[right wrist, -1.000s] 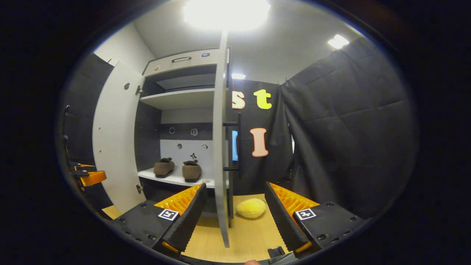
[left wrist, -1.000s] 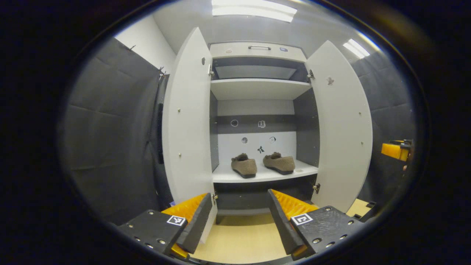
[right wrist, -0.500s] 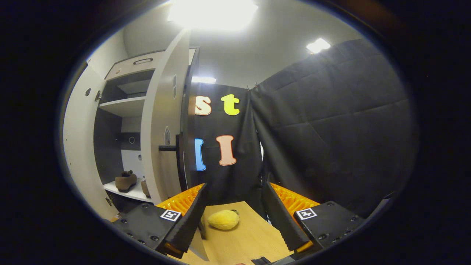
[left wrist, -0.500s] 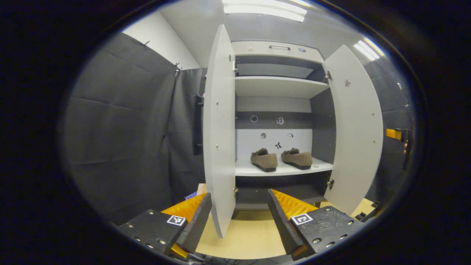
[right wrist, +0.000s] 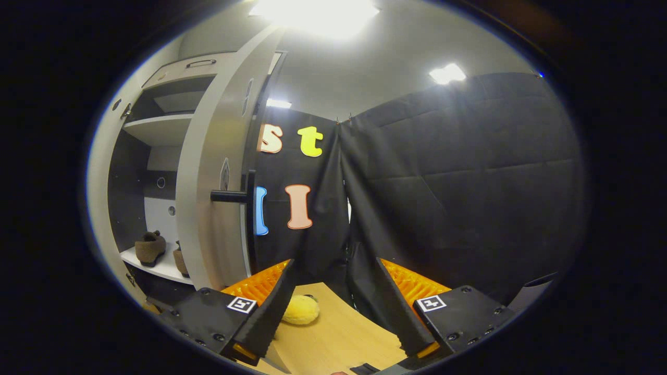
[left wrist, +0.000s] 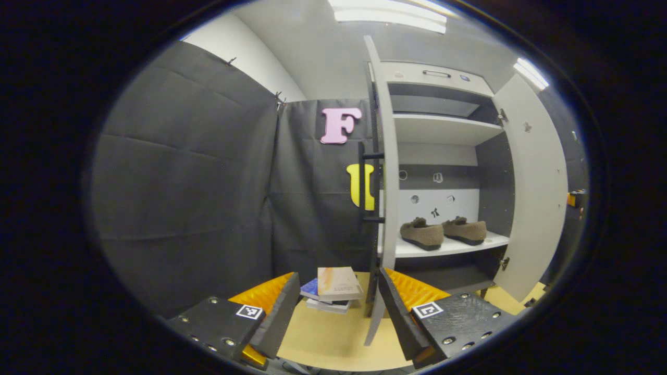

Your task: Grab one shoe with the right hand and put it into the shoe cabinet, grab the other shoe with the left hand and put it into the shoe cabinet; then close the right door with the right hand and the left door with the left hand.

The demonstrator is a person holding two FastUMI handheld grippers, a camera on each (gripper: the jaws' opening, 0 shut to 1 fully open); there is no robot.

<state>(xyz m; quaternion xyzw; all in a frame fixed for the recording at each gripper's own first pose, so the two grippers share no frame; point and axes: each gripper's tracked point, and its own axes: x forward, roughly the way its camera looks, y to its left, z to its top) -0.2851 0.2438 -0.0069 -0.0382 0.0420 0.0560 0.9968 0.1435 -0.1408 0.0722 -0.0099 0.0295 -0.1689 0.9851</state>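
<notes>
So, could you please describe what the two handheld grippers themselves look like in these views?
Both look alike. The left gripper has two black wedge-shaped fingers with ridged orange pieces behind them, on black blocks with silver screws, each bearing a small square black-and-white marker. The right gripper shows the same black fingers, orange ribbing, screws and markers.

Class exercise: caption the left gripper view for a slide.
Open left gripper faces the left door's edge; both shoes shelved.

Showing black blocky bodies on the left gripper (left wrist: 333,312) and right gripper (right wrist: 331,307), each carrying dark ridged fingers (left wrist: 279,312), ribbed orange backing, silver screws, and square black-and-white markers beside the fingers.
</notes>
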